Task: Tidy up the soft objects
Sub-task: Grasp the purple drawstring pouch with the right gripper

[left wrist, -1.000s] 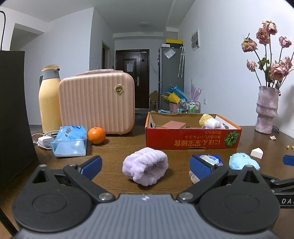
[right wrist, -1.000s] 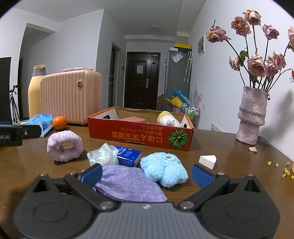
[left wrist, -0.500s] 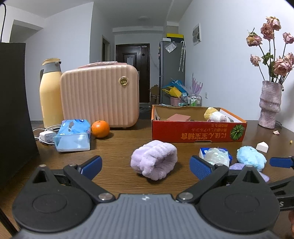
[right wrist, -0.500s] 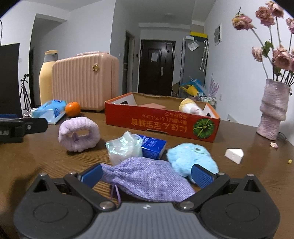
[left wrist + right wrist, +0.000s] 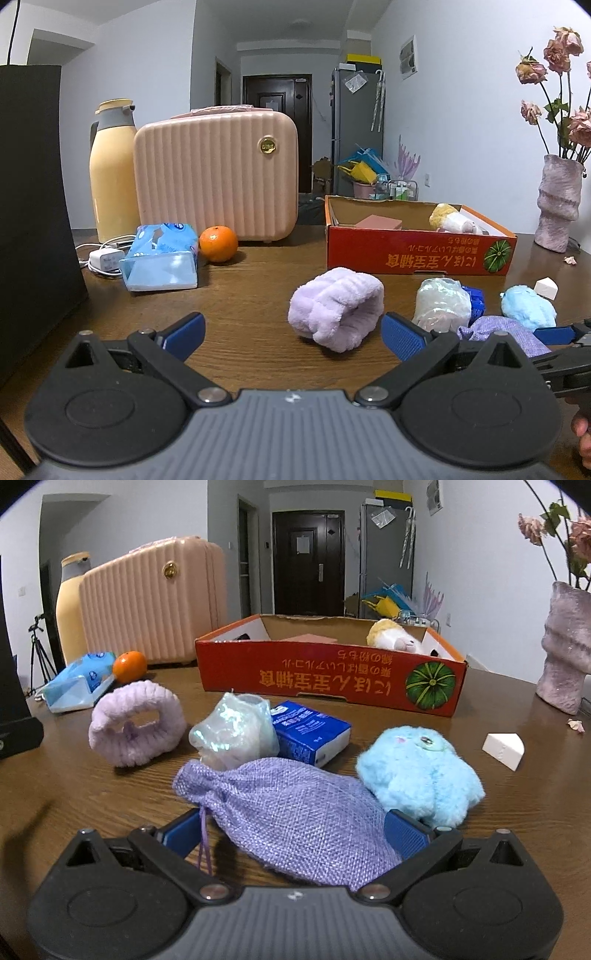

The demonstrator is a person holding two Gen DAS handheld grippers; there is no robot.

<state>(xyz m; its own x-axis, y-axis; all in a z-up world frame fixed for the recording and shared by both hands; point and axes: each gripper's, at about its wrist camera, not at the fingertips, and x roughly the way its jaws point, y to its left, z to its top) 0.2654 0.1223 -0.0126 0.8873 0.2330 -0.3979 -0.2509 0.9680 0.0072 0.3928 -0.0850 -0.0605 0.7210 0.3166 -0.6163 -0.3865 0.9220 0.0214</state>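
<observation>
A purple woven pouch (image 5: 295,816) lies on the wooden table between the open fingers of my right gripper (image 5: 295,830); the fingers stand either side of it. A blue plush toy (image 5: 421,771) sits right of it, a shiny plastic bundle (image 5: 232,734) and a blue packet (image 5: 310,734) behind it. A lilac fluffy headband (image 5: 336,306) lies just ahead of my open left gripper (image 5: 291,332), slightly right of centre. The red cardboard box (image 5: 417,254) holds a yellow-white plush (image 5: 450,221) and a pink block (image 5: 378,225).
A pink ribbed case (image 5: 218,173), yellow thermos (image 5: 110,177), tissue pack (image 5: 162,258), orange (image 5: 218,243) and white charger (image 5: 105,258) stand at the back left. A black panel (image 5: 33,221) is at far left. A vase (image 5: 557,206) and white wedge (image 5: 546,288) are right.
My right gripper has moved forward and down so the purple pouch now lies between its fingers. My left gripper has shifted left, so the headband sits further right in its view.
</observation>
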